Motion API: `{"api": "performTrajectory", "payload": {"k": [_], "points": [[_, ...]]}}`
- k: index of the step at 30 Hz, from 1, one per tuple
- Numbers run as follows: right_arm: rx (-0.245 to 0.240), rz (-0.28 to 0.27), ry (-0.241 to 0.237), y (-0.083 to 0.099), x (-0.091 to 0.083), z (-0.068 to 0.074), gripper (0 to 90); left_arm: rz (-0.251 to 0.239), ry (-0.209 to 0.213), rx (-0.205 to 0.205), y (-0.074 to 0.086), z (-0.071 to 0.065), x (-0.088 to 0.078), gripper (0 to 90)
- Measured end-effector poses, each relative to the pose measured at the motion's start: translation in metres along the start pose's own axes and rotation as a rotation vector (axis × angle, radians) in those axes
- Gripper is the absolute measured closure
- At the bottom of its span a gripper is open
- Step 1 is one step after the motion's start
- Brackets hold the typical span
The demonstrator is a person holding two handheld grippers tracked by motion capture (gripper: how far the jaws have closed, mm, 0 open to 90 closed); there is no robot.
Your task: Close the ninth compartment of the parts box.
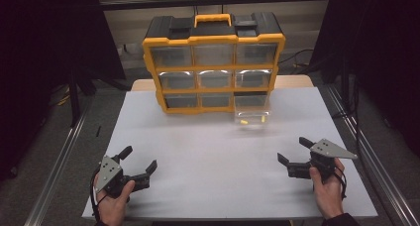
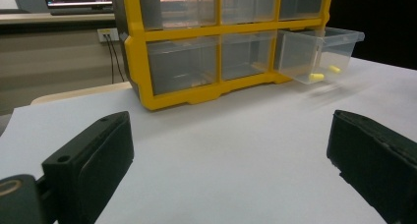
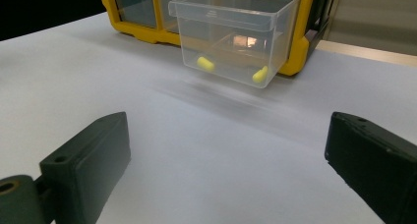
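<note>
While I hold both claws low over the white bench point(image 1: 198, 156), my left claw point(image 1: 139, 162) near its front left corner and my right claw point(image 1: 293, 150) near the front right, each has its jaws spread wide with nothing between them. At the far side stands a yellow organizer point(image 1: 214, 62) with clear drawers. Its bottom right drawer point(image 1: 252, 114) is pulled out toward me, and two small yellow pieces point(image 3: 205, 63) lie inside it, apart from each other.
</note>
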State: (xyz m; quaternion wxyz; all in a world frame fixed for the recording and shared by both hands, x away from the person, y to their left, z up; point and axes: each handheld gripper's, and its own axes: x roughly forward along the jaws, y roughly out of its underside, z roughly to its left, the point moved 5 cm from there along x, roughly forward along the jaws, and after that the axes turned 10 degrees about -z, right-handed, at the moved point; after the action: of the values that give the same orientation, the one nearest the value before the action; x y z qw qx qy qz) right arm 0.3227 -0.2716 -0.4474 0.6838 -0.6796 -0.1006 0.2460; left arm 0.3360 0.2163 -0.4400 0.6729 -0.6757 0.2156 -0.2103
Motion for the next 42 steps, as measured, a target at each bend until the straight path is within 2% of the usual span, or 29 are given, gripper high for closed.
{"api": "performTrajectory", "payload": {"k": [2,4,10,16,19,34,42], "points": [[0.011,-0.004,0.008,0.000,0.001,0.000,3.2,0.003,0.000,0.007,0.000,0.000,0.000,3.8],[0.020,-0.006,-0.011,0.000,0.001,0.002,3.0,0.001,-0.002,0.005,0.000,0.000,0.000,3.8],[0.000,0.022,-0.055,0.002,0.007,0.010,2.9,0.003,-0.004,0.014,-0.001,-0.001,0.000,3.8],[-0.008,0.022,-0.123,0.000,0.015,0.018,2.5,0.001,-0.003,0.001,0.000,-0.001,0.001,3.7],[-0.022,0.040,-0.164,-0.001,0.020,0.023,2.4,0.002,-0.005,0.012,0.000,0.000,0.000,3.8],[-0.038,0.032,-0.226,-0.015,0.043,0.034,5.8,0.002,-0.003,0.005,0.000,0.000,0.001,3.7],[-0.048,0.039,-0.272,-0.021,0.053,0.042,11.4,0.000,0.004,0.005,0.000,-0.001,0.001,3.7]]}}
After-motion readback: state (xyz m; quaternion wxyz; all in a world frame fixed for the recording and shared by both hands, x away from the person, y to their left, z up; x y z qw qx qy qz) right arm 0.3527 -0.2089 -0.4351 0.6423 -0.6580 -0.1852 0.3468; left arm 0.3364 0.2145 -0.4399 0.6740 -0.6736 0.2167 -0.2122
